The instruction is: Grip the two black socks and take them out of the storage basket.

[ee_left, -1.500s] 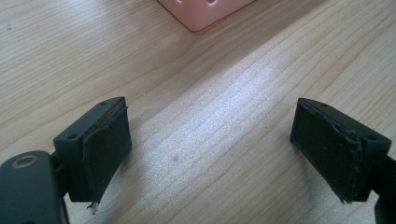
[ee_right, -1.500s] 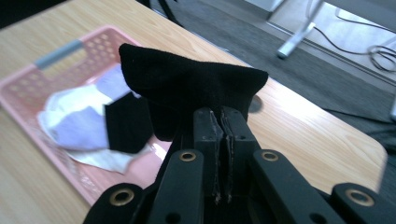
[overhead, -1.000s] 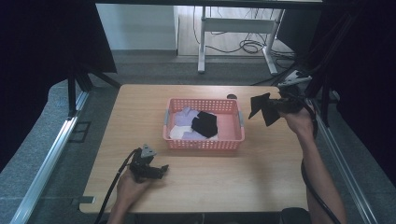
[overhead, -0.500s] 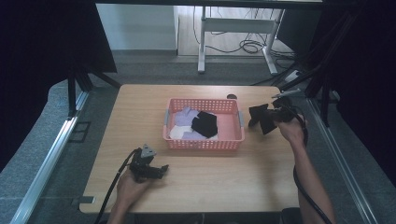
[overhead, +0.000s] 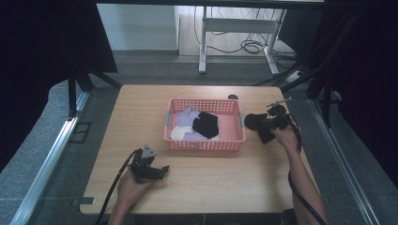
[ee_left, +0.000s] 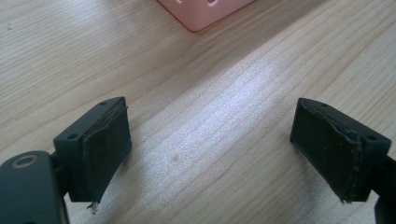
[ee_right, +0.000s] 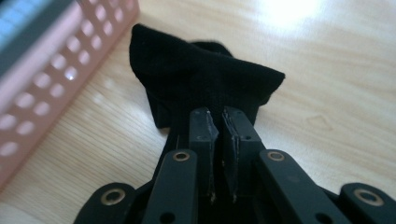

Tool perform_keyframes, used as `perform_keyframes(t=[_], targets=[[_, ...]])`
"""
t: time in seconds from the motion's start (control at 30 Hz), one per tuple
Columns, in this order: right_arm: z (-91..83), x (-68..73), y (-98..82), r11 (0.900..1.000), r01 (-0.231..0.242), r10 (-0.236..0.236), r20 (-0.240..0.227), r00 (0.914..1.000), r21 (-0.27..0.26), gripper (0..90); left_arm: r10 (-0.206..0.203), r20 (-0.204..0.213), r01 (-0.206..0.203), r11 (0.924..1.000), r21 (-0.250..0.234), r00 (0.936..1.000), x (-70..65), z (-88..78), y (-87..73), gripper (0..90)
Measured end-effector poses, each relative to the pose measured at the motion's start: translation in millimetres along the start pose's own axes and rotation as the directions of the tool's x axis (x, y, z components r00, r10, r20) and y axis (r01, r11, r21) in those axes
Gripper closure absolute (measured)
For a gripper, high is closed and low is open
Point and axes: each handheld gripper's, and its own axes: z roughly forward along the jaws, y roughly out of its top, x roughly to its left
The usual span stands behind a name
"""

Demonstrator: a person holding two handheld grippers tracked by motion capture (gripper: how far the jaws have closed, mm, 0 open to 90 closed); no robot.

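A light wooden table fills the middle of the high view, with a person's forearms coming in from its near edge. A pink perforated basket sits near the table's centre and holds folded cloth pieces in lilac, white and black. To the right of the basket, just beside its right end, the right gripper holds a black sock; in the right gripper view the sock bunches up ahead of the two jaws, which are nearly together and pinch the fabric, having just eased apart slightly. The sock hangs low over the tabletop next to the basket wall. At the front left of the table, well apart from the basket, the left gripper rests in the person's hand with its jaws spread wide and nothing between them but bare wood.
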Motion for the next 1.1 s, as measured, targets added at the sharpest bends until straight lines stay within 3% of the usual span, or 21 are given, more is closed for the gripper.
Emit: perform_keyframes(t=[0.2, 0.57, 0.9, 1.1], targets=[[6.0, -0.3, -5.6, 1.0, -0.009, 0.009, -0.009, 0.9999, 0.015, 75.1, 0.001, 0.0, -0.001, 1.0, 0.0, 1.0, 0.1, 0.1, 0.0, 11.9], [-27.5, 4.5, 10.3, 0.998, -0.014, 0.012, -0.032, 0.9994, -0.063, 49.3, -0.002, 0.0, 0.002, 1.0, 0.001, 1.0, -0.1, -0.1, 0.0, 11.9], [-51.2, 24.3, 30.4, 0.992, 0.052, -0.062, -0.085, 0.9944, -0.117, 38.9, 0.0, 0.001, 0.0, 1.0, 0.004, 1.0, 0.0, -0.2, 0.0, 11.9], [-58.5, 43.2, 46.4, 0.986, 0.102, -0.122, -0.148, 0.9815, -0.133, 38.4, 0.001, 0.001, -0.001, 1.0, 0.004, 1.0, 0.1, -0.3, 0.0, 11.9]])
